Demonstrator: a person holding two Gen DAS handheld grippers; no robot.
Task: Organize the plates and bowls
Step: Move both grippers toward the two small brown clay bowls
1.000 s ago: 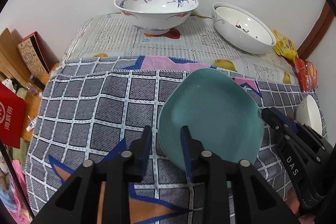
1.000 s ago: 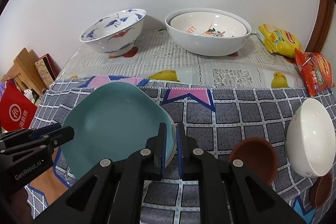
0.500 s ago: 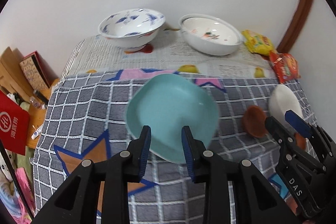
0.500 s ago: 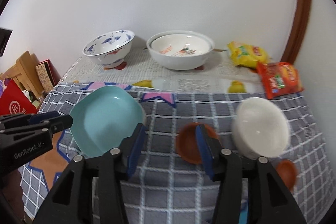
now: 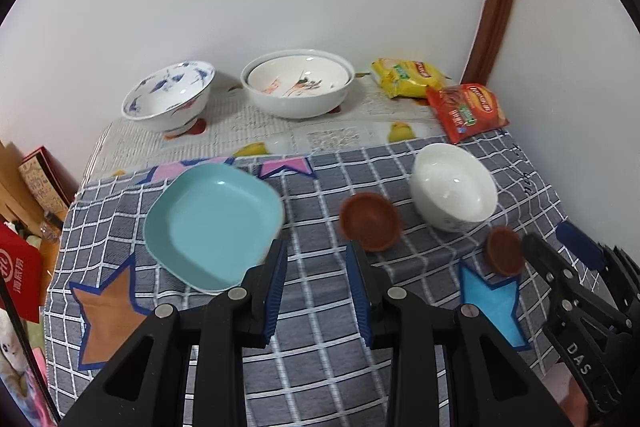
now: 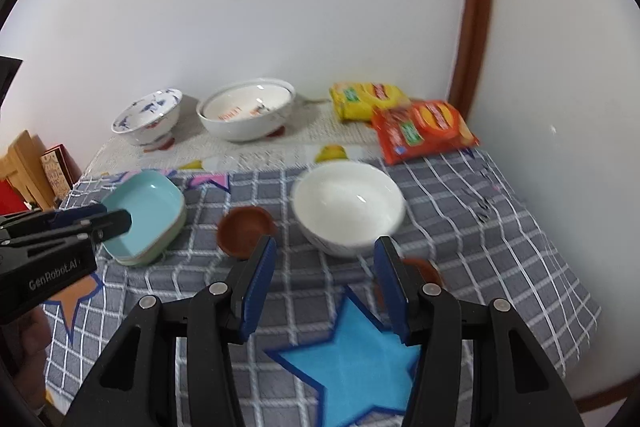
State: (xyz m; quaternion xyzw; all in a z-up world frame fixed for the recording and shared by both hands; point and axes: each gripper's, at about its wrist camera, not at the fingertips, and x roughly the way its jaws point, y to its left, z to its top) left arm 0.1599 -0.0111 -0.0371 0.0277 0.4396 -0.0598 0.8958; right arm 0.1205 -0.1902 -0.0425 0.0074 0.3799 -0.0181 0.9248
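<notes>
A teal square plate (image 5: 214, 225) lies on the checked cloth, left of centre; in the right wrist view (image 6: 142, 217) it appears stacked on a pale green one. A white bowl (image 5: 454, 187) (image 6: 347, 207), a brown saucer (image 5: 370, 221) (image 6: 245, 231) and a smaller brown dish (image 5: 505, 251) (image 6: 418, 273) stand to its right. My left gripper (image 5: 316, 261) is open and empty, just in front of the plate and saucer. My right gripper (image 6: 325, 259) is open and empty, in front of the white bowl.
A blue-patterned bowl (image 5: 170, 101) and a large white bowl with another nested inside (image 5: 298, 83) stand at the back by the wall. Yellow (image 5: 408, 77) and red (image 5: 468, 111) snack bags lie at the back right. Boxes (image 5: 36, 183) sit off the table's left edge.
My right gripper let go of the teal plate and opened. Both grippers pulled back and up from the plate, the left one opening wider; the plate now rests on the cloth.
</notes>
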